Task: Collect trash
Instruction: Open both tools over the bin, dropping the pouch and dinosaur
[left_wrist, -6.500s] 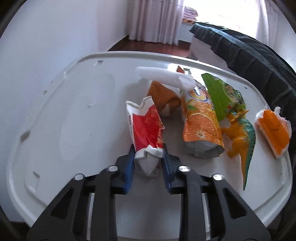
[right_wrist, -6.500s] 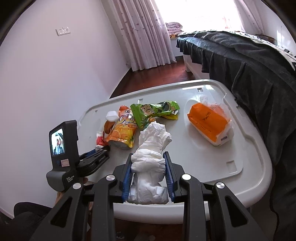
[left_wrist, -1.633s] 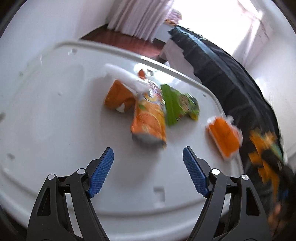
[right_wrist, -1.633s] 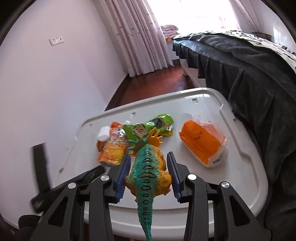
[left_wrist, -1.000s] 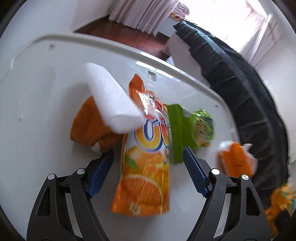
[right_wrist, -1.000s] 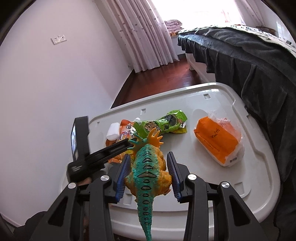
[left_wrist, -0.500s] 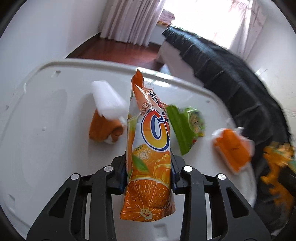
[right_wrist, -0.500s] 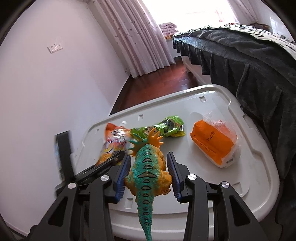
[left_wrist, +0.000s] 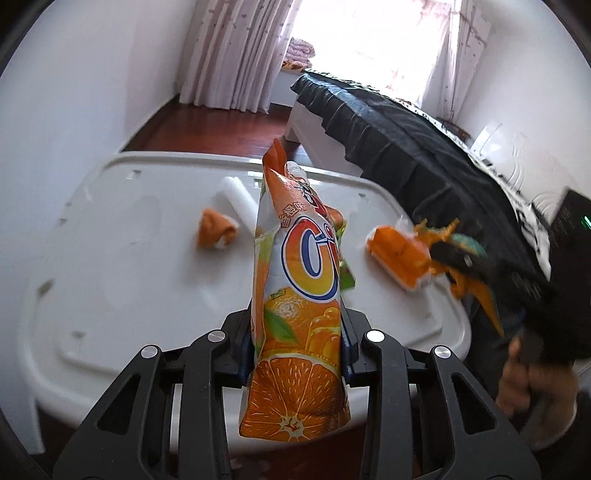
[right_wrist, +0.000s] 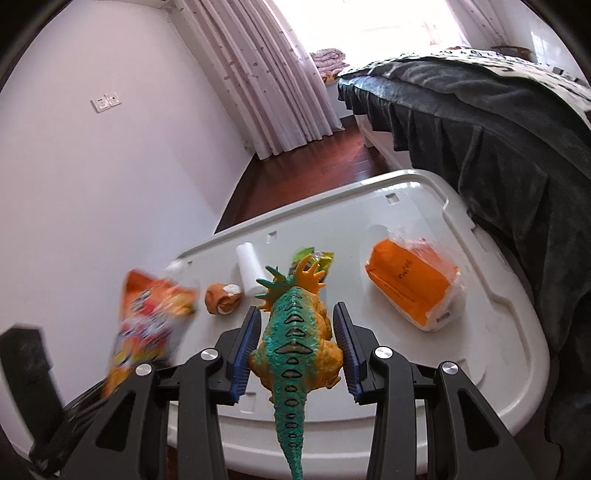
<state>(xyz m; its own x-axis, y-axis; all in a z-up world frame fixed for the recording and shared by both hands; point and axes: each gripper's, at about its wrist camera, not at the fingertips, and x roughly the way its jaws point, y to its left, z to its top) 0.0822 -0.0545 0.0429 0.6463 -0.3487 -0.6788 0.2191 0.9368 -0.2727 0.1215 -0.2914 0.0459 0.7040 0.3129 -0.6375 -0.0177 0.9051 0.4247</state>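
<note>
**Ana:** Bedroom light is pouring through the curtains (right_wrist: 280, 85) onto the white plastic table (left_wrist: 110, 295), with the dark-covered bed (right_wrist: 498, 122) sitting just beside its far edge. What is each hand carrying?

**Ben:** The left gripper (left_wrist: 295, 347) is pinching the orange juice-drink pouch (left_wrist: 299, 295) low on its body, pads pressing both sides. The pouch is standing nearly upright, its long axis running straight away from the fingers, its bottom hanging below them and clear of the table. The right gripper (right_wrist: 295, 350) is clamping the toy dinosaur (right_wrist: 295, 332) around its belly, head pointing forward over the table, tail trailing back between the arms.

**Ana:** And what is lying on the table?

**Ben:** A crumpled orange wrapper (right_wrist: 221, 299), touching a white foam roll (right_wrist: 249, 271) just behind it; a green snack bag (right_wrist: 314, 258), mostly hidden past the dinosaur's head; and an orange tissue pack in clear film (right_wrist: 410, 291) out toward the bed side.

**Ana:** Where is the bin?

**Ben:** I am not seeing one in either view, so I cannot say which way the pouch has to travel.

**Ana:** Which hand is nearer the remaining trash?

**Ben:** I am judging the wrapper and roll as lying ahead and left of the pouch, on the left hand's side, while the tissue pack is lying ahead and right of the right fingers. Both hands are full, though, so each is needing to drop its load first.
</note>
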